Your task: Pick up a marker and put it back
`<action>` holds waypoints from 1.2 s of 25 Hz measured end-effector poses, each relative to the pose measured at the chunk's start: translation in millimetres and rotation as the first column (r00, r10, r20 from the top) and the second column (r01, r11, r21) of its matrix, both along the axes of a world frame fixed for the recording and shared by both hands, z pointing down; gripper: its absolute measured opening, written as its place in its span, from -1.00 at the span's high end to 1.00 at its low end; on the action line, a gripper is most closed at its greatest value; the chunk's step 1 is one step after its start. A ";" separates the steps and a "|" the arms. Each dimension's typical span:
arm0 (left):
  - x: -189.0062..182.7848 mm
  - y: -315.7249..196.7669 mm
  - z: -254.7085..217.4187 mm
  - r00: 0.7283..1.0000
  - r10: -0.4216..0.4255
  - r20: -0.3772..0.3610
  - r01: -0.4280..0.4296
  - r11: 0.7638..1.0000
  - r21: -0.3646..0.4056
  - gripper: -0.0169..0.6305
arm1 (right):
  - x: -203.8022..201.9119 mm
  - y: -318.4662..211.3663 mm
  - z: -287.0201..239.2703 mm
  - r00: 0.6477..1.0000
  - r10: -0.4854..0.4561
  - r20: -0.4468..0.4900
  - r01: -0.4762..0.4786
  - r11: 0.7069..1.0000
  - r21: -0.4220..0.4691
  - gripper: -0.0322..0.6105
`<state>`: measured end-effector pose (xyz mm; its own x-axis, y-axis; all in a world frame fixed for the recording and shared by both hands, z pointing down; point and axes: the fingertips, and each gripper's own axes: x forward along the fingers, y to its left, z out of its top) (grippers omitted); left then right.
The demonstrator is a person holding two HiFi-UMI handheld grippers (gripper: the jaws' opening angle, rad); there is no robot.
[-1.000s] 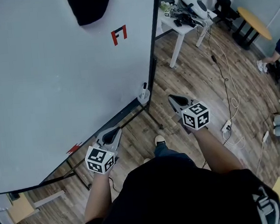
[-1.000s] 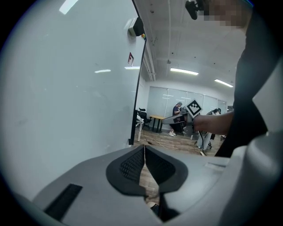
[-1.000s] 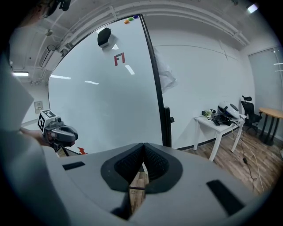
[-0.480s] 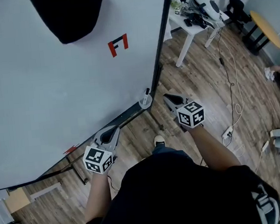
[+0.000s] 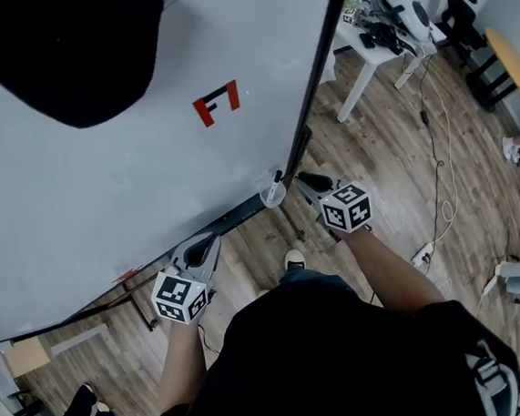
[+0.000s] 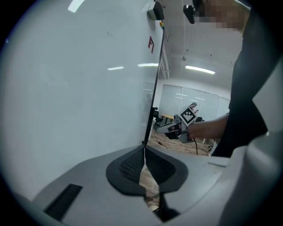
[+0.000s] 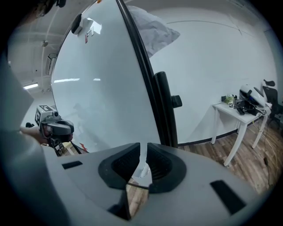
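A white marker with a black cap [image 5: 277,182] stands in a small holder at the lower right corner of the big whiteboard [image 5: 104,199]. My right gripper [image 5: 301,182] sits just right of it, tips almost touching. Its jaws have just been opening and stand a little apart. In the right gripper view the marker [image 7: 144,169] shows through the narrow gap, beyond the pads and not pressed by them. My left gripper [image 5: 210,245] is shut and empty by the board's bottom rail. In the left gripper view its pads [image 6: 132,164] meet, and the right gripper [image 6: 173,128] shows beyond them.
A black cloth [image 5: 62,57] hangs over the board's top, with a red mark [image 5: 216,103] below it. The board's black frame edge [image 5: 320,69] runs down to the stand. A white table with gear [image 5: 380,31], floor cables [image 5: 438,172] and my shoe [image 5: 293,260] are nearby.
My right gripper has moved left and down to the marker at the board's corner, and its jaws have parted. The left gripper has shifted slightly along the bottom rail.
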<state>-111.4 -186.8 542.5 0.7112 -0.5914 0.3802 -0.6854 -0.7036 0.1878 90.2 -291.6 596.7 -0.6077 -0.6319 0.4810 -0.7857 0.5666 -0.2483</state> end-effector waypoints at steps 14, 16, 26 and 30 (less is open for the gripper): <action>2.7 -18.2 12.4 0.998 -0.053 0.020 0.054 0.998 -0.045 0.90 | -16.0 -28.6 59.1 0.997 -0.076 -0.010 0.074 0.992 -0.106 0.70; 3.5 -19.4 13.4 0.998 -0.056 0.021 0.057 0.997 -0.046 0.90 | -18.5 -29.7 65.8 0.996 -0.083 -0.009 0.082 0.990 -0.119 0.69; 6.5 -18.7 15.5 0.997 -0.069 0.028 0.071 0.996 -0.057 0.90 | -24.3 -34.0 82.3 0.994 -0.107 0.004 0.106 0.982 -0.156 0.66; 5.9 -19.8 17.6 0.997 -0.075 0.028 0.077 0.995 -0.061 0.90 | -28.6 -34.0 87.2 0.993 -0.119 0.011 0.119 0.979 -0.166 0.66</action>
